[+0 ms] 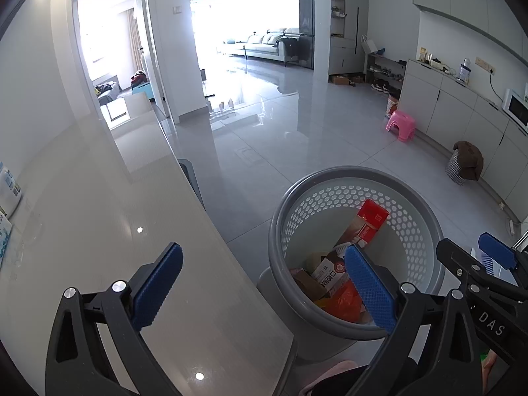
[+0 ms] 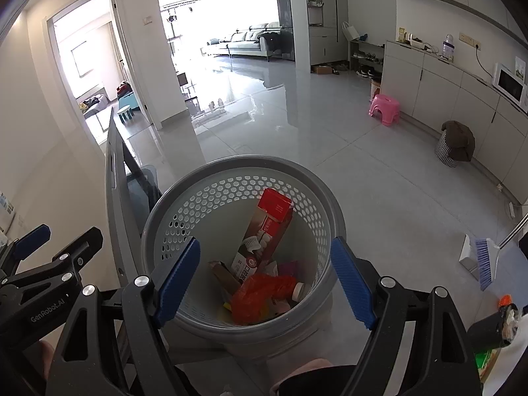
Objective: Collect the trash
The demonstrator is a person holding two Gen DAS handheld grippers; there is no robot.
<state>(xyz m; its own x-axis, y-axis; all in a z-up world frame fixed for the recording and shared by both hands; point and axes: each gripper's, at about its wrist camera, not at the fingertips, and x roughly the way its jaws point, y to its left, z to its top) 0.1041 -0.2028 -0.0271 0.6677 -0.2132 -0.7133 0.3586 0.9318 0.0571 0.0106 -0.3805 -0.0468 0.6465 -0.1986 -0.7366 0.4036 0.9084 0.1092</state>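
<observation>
A grey perforated waste basket point(image 1: 425, 217) stands on the floor beside the table; it also shows in the right wrist view point(image 2: 204, 194). Inside lie a red and white toothpaste box point(image 2: 264, 231), an orange plastic bag point(image 2: 254, 297), a small white bottle point(image 2: 297, 290) and cardboard pieces point(image 1: 310, 283). My left gripper point(image 1: 264, 287) is open and empty, straddling the table edge and the basket rim. My right gripper point(image 2: 265, 280) is open and empty, right above the basket's mouth.
A pale glossy table point(image 1: 115, 231) fills the left, with packets point(image 1: 8, 191) at its far left edge. A broom and dustpan point(image 2: 485, 260) stand on the floor at the right. A pink stool point(image 2: 384, 105) and a covered basket point(image 2: 455, 145) stand by the cabinets.
</observation>
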